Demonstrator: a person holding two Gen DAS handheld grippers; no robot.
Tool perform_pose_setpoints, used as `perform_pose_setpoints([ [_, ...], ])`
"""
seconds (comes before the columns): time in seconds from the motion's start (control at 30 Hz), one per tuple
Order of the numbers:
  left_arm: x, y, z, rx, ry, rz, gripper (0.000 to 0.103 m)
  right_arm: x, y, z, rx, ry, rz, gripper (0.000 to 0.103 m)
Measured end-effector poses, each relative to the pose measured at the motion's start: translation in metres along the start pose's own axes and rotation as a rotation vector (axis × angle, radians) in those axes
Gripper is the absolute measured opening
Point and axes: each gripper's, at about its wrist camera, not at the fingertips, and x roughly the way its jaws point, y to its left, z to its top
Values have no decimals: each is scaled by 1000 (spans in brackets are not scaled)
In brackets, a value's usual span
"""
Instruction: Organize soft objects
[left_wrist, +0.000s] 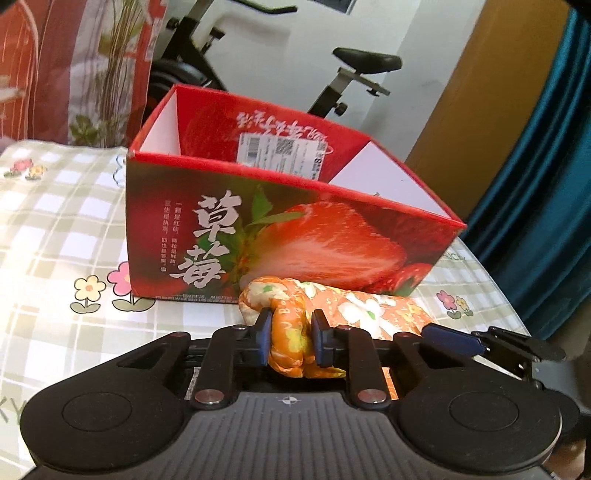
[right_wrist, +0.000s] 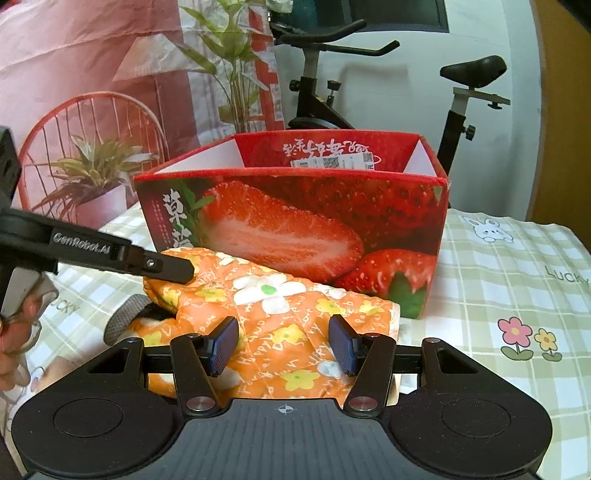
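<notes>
Orange cloth (left_wrist: 354, 314) bunched at lower centre, against box (left_wrist: 280, 236) on worktop (left_wrist: 55, 229). Left tool (left_wrist: 290, 334) clenched on a fold; right tool (right_wrist: 282, 343) straddling cloth, grip unclear. Lift together, clear rim, drop inside.

We see an orange cloth (right_wrist: 280, 314) printed with white and yellow flowers and white lettering, lying before a red box (right_wrist: 295, 221) bearing strawberry pictures, green leaves and pale characters, its inner side walls white. Beneath is a tablecloth (right_wrist: 517, 280) checked in sage green and white, dotted with pink and yellow flowers. The grippers' pads (right_wrist: 341, 347) are dark blue on black frames.
</notes>
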Motion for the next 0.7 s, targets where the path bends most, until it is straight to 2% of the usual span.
perform_pose_setpoints([
  [0.17,-15,2,-13,-33,-27,0,23,-9,0,1,30,-14,11,52],
  [0.4,-13,12,-28,-61,-7,9,23,-14,4,1,-22,-21,-47,52],
  [0.7,-6,18,-37,-63,13,6,23,-12,-7,-12,33,3,-50,53],
])
